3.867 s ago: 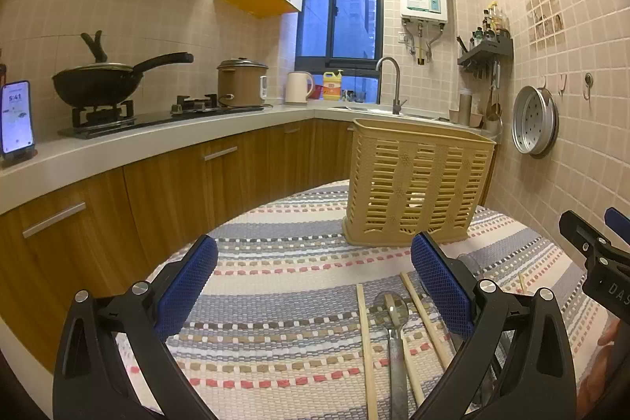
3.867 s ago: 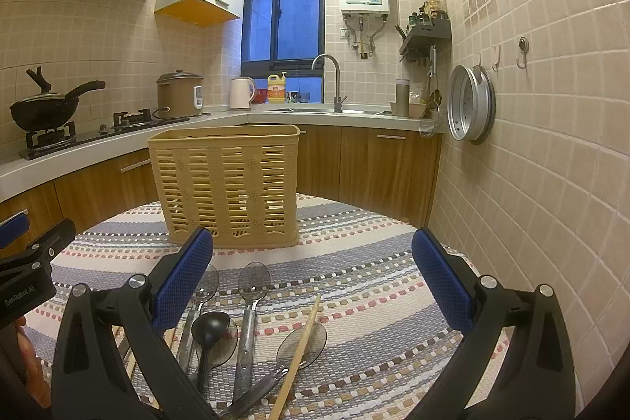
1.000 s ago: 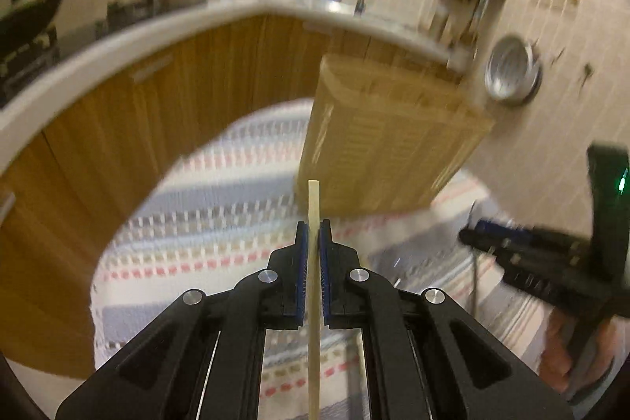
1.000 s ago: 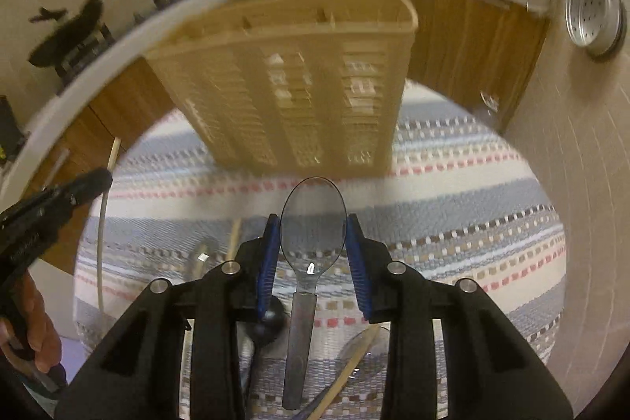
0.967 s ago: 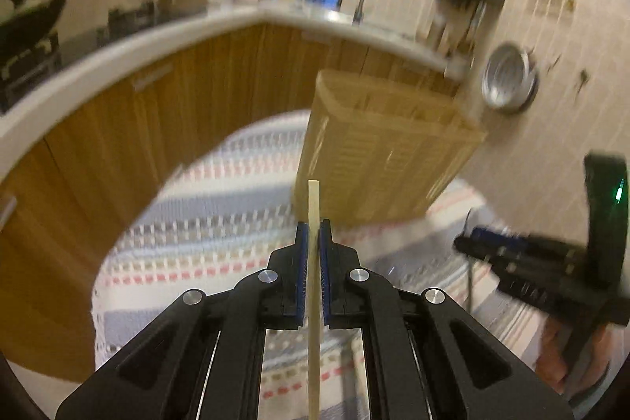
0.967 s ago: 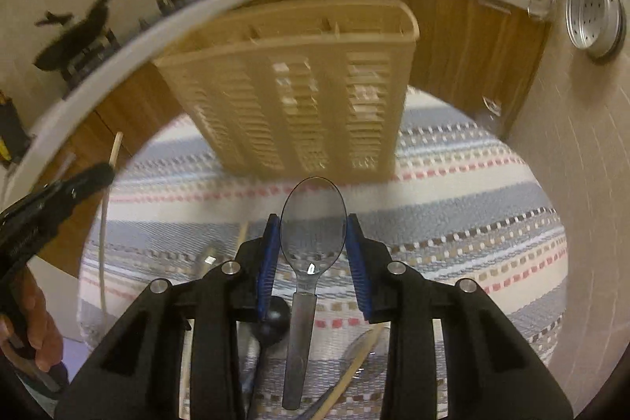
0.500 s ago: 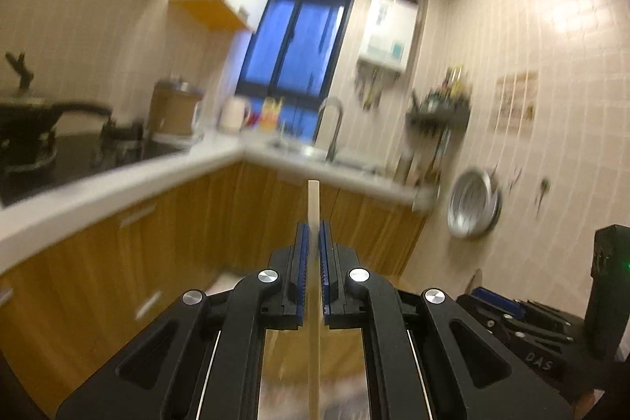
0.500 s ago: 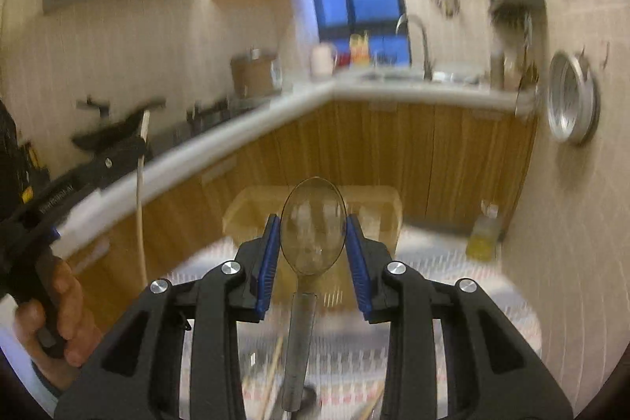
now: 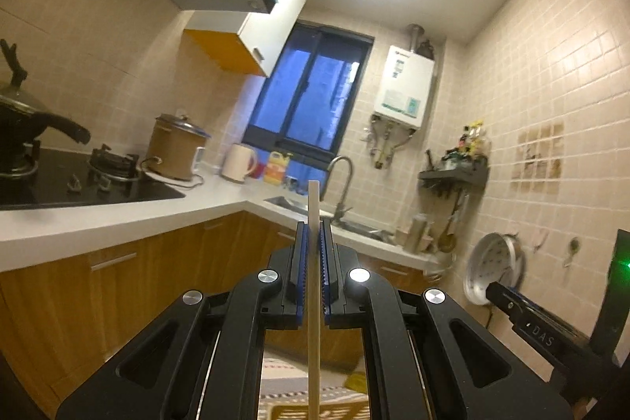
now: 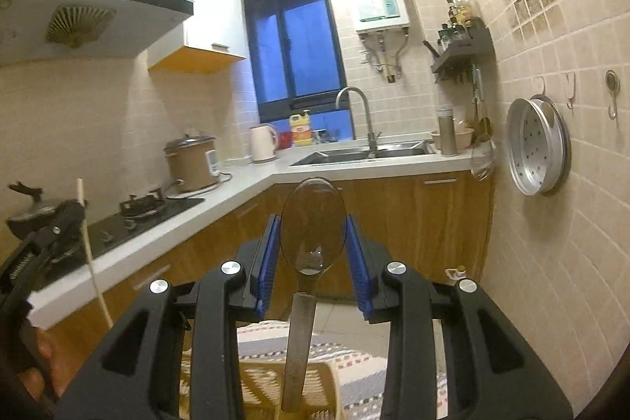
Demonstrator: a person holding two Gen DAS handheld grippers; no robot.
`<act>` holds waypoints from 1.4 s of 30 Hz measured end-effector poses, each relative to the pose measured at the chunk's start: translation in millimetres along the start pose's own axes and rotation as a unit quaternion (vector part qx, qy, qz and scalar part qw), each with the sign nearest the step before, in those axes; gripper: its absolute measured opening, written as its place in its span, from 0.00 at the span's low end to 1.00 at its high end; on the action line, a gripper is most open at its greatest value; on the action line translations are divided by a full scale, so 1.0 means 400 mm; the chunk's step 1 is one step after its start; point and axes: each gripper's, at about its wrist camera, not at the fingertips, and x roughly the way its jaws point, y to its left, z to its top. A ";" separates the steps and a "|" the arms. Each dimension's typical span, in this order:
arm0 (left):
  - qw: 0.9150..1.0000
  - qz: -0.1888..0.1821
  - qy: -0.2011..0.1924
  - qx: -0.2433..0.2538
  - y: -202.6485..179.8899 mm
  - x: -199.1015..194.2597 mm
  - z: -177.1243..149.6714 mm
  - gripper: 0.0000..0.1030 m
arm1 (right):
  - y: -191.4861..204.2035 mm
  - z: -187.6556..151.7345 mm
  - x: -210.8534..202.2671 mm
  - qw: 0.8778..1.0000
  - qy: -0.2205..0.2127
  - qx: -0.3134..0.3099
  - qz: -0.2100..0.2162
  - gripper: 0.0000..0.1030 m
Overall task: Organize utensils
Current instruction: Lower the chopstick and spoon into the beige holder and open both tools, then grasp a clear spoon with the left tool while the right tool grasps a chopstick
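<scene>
The left gripper (image 9: 313,262) has its blue fingers (image 9: 300,262) closed tight on a single wooden chopstick (image 9: 313,302), which runs straight through the grip with its blunt end standing just past the fingertips and its long tail dropping out of view below. The right gripper (image 10: 313,254) pinches a translucent smoky plastic spoon (image 10: 312,227) by the two sides of its bowl, so its fingers (image 10: 264,262) stand partly apart around that width while the handle hangs down beneath them. Both tools point roughly level across the kitchen, toward the sink (image 10: 354,154) and dark window (image 10: 299,42), high enough that the tan slotted utensil basket (image 10: 311,386) shows only as a rim at the bottom edge of the right wrist view, on the striped tablecloth (image 10: 354,365). Holding each piece near one end, with the rest hanging free, probably suits dropping it upright into the basket. In the right wrist view the left gripper (image 10: 73,213) appears at the left margin with the chopstick (image 10: 88,243) curving below it. Neither utensil is in the basket yet.
</scene>
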 end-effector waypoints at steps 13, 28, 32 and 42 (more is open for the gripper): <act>0.998 0.041 0.042 0.024 0.039 0.033 -0.109 0.04 | 0.025 -0.144 0.038 0.998 0.017 -0.061 -0.026 0.30; 0.993 0.069 0.052 0.076 -0.020 -0.082 -0.099 0.29 | 0.041 -0.143 -0.097 0.995 0.031 -0.093 -0.018 0.54; 0.993 0.066 0.051 0.080 -0.037 -0.149 -0.084 0.32 | 0.035 -0.137 -0.175 0.996 0.036 -0.087 -0.013 0.54; 0.986 0.031 0.155 0.061 0.019 -0.302 -0.078 0.40 | 0.015 -0.192 -0.310 0.986 0.145 -0.086 -0.001 0.54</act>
